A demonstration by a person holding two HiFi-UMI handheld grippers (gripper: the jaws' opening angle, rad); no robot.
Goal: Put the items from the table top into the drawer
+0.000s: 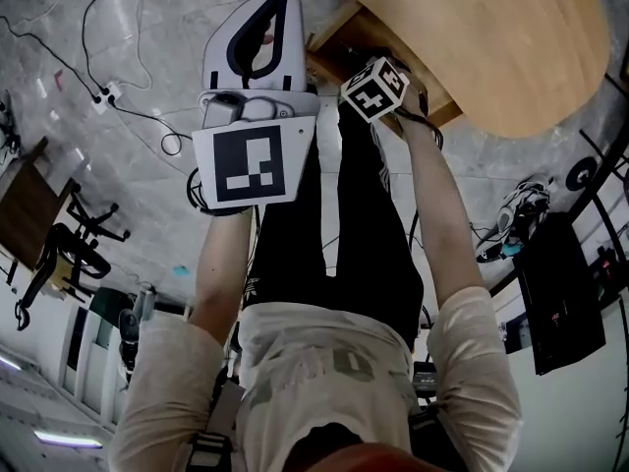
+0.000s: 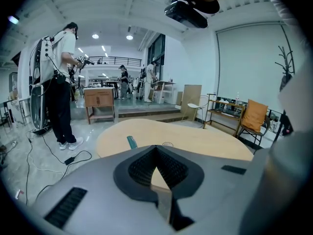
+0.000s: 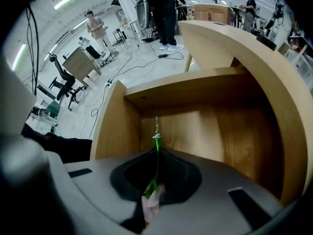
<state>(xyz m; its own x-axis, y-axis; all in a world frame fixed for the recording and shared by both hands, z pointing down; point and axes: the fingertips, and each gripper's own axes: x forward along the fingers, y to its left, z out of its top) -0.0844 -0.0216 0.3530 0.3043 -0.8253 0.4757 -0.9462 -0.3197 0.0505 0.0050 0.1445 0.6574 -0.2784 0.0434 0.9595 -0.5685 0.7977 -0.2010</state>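
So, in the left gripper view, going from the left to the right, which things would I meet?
Standing person → wooden cabinet → teal item → small clear cup → shelf rack → orange chair.

Gripped and poised over an open drawer: the right gripper (image 3: 156,155) has its two dark-padded jaws closed on a thin green stem (image 3: 156,140). The stem stands up out of the jaws, ends in a small pale tip, and has a pale pink piece at its near end. Past the jaws lies the light wooden drawer (image 3: 115,126), its inside bare wood. The curved edge of the table top (image 3: 274,72) arches over it at the right. On the grey floor beyond, cables (image 3: 122,67) trail past a black office chair (image 3: 66,84) and a small desk (image 3: 80,60), and a person (image 3: 98,28) stands at the left.
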